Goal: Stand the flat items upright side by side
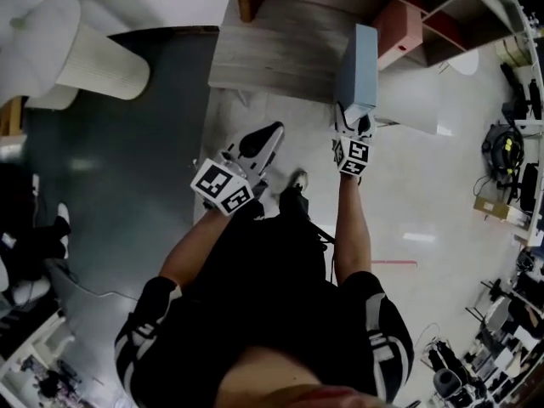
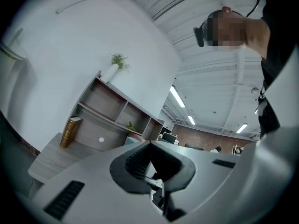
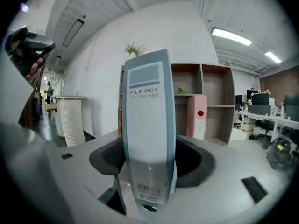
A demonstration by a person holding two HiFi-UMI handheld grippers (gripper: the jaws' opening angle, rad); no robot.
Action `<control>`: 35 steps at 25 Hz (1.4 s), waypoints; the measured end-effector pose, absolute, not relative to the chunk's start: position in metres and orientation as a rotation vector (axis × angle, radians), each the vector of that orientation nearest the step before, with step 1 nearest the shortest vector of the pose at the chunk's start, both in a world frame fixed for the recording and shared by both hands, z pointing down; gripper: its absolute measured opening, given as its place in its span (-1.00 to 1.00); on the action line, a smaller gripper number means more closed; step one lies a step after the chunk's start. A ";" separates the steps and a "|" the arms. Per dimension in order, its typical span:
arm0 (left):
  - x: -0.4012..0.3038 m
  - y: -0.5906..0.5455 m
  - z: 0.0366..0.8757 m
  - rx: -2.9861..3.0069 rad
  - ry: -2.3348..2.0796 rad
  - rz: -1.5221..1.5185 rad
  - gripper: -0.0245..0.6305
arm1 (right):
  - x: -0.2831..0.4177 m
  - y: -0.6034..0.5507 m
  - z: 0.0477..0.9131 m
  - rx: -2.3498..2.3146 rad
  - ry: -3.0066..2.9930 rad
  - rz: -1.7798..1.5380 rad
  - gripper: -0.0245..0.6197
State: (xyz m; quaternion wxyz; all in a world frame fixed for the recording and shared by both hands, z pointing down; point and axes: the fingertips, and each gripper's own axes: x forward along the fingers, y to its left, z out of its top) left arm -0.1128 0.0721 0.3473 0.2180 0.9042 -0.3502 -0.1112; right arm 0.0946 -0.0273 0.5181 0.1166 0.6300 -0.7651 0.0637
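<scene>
My right gripper (image 1: 354, 124) is shut on the lower end of a pale blue file box (image 1: 356, 68), holding it upright in front of a wooden shelf unit (image 1: 280, 53). In the right gripper view the file box (image 3: 149, 125) stands tall between the jaws of my right gripper (image 3: 148, 164), its labelled spine facing the camera. A pink file box (image 3: 199, 116) stands upright in a shelf compartment; it also shows in the head view (image 1: 401, 25). A brown book (image 2: 70, 132) stands at the shelf's left end. My left gripper (image 1: 262, 141) is shut and empty, held lower left of the shelf.
A white ribbed cylinder (image 1: 95, 59) stands on the dark floor area (image 1: 119, 185) at the left. A small plant in a white vase (image 2: 115, 68) sits on top of the shelf. Desks and office clutter (image 1: 510, 151) fill the right side.
</scene>
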 end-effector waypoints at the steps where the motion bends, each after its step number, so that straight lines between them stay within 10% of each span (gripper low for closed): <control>1: -0.106 0.073 0.342 2.501 -0.966 -0.310 -0.86 | 0.099 -0.024 0.517 1.852 -2.244 0.217 0.04; 35: 0.010 -0.056 0.327 2.529 -0.984 -0.220 -0.86 | 0.185 -0.069 0.547 1.846 -2.053 0.425 0.02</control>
